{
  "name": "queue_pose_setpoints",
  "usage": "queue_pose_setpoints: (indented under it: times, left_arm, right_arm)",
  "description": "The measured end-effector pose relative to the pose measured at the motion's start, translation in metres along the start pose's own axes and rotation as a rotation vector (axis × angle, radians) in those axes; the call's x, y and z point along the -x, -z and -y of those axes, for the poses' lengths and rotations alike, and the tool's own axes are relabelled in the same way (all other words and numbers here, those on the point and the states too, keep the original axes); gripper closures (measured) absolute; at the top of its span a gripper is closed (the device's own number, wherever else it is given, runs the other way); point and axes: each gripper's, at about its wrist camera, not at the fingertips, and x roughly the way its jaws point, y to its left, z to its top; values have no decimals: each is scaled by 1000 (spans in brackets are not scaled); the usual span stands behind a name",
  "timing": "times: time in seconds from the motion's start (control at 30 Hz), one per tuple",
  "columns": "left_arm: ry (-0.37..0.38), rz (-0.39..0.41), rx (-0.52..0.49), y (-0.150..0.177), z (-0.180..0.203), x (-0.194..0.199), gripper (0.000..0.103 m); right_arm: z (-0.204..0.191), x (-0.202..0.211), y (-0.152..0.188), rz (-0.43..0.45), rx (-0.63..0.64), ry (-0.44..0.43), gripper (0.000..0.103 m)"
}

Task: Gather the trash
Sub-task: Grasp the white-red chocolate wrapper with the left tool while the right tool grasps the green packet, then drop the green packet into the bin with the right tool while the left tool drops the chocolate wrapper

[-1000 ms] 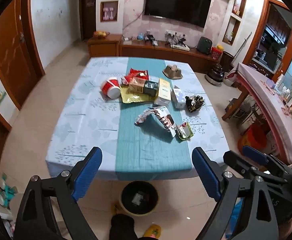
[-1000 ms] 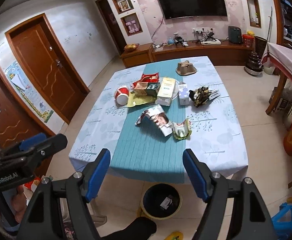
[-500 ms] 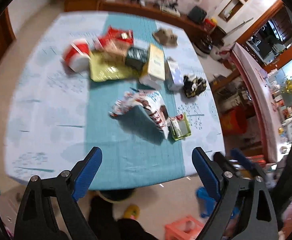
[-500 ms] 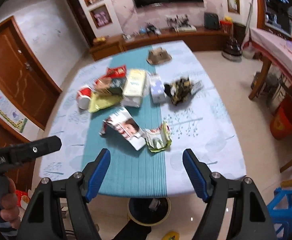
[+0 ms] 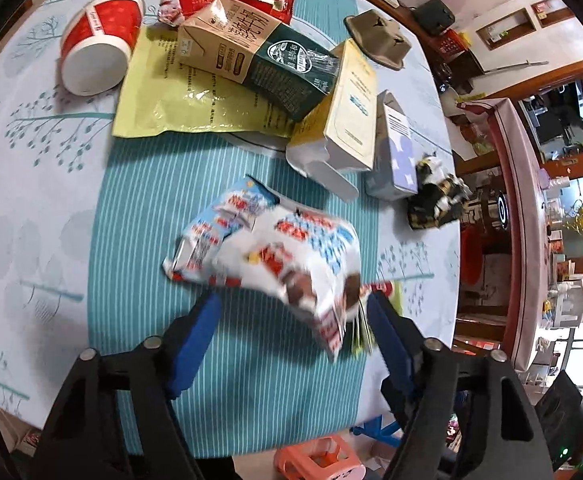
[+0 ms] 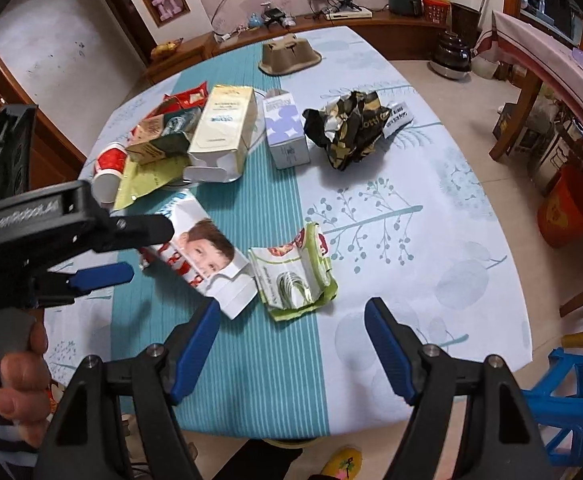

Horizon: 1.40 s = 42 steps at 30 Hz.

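Both claws spread: left claw [image 5: 291, 312], just narrowing, straddles the white wrapper [image 5: 275, 256]; right claw [image 6: 291, 320] over bare runner [image 6: 251, 360].

Both grippers have dropped from a high, far view of the cloth-covered table [image 6: 431, 208] to close above its litter. The left gripper [image 5: 293, 320] now hangs over the crumpled white, red and blue snack wrapper [image 5: 275, 252], its jaws just closing, the wrapper between them unpinched. The right gripper [image 6: 291, 320] sits near the torn green-edged packet [image 6: 295, 276], equally wide
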Motion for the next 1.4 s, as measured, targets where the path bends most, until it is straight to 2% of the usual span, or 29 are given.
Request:
queue_pose_setpoints:
  times: [0.13,0.23,0.27,0.33,0.63,0.7,0.73,0.77,0.9,1.07,1.23,1.4]
  left_arm:
    - [12,-13,-13,-12,2,-13,53]
    - [63,-27,-56,-15,6,-14,78]
    - [60,-26,-78,-15,9,-13,79]
    - [11,2,-147,-15,14,-6,87]
    - [-41,28,-273,-5,2,28,87]
    - [-59,40,-305,2,-1,37,87]
    - [-68,47,-321,5,-2,42,87]
    - [-77,54,-337,8,-3,47,87]
    - [-103,72,-382,22,-3,63,87]
    - [-105,100,-429,43,6,84,87]
    - [-126,125,-489,73,18,109,87]
    - [-154,142,-532,108,32,132,87]
  right_arm:
    - [0,-12,-4,-19,-2,1,28]
    - [-1,-23,-5,-39,10,1,28]
    - [-3,-27,-5,-46,15,4,28]
    - [-4,-34,-6,-58,25,13,28]
    - [-7,-59,-11,-90,44,36,28]
    - [-11,-61,-12,-85,58,43,34]
    - [-13,-61,-12,-82,70,51,48]
    - [-15,-60,-13,-78,84,63,66]
    - [-22,-54,-12,-80,86,27,77]
    - [-29,-20,-4,-22,62,-56,81]
    - [-28,16,10,-3,9,-137,81]
    - [-28,56,29,42,24,-187,81]
